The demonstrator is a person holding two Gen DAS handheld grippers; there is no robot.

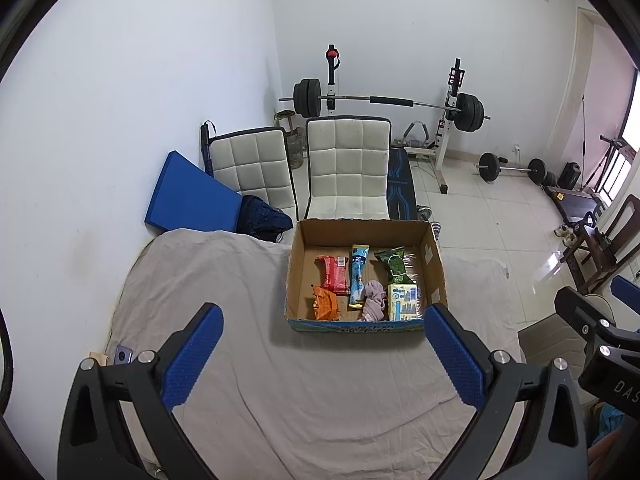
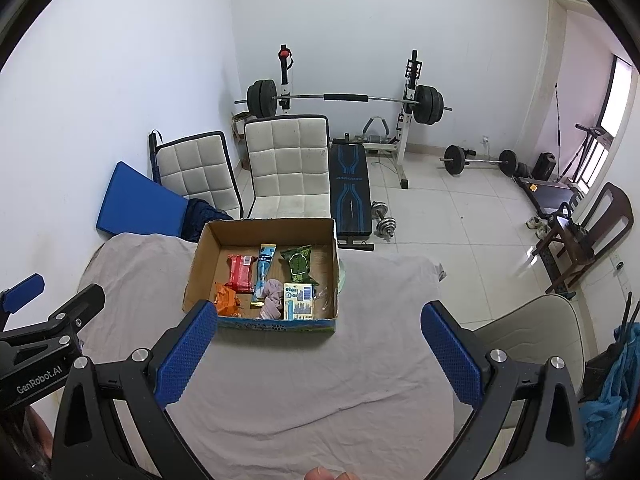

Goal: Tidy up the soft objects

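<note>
You hold the left hand-held gripper (image 1: 322,356) and right hand-held gripper (image 2: 318,350) wide and empty above the cloth-covered bench (image 1: 240,360); the soft packets and pink cloth (image 1: 374,300) crowd the open cardboard box (image 1: 296,280), so a careless pinch could snag two.

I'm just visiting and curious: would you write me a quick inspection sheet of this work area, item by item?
Surface: table under a wrinkled grey cloth.
Job's things: cardboard box holding red packet, orange packet, blue tube, green packet, pink cloth, yellow-blue pack.
Clutter: phone at the table's left edge.
Grippers: left gripper and right gripper both open, empty.
Cables: nothing seen.
Surroundings: two white chairs, barbell rack, blue mat.
</note>
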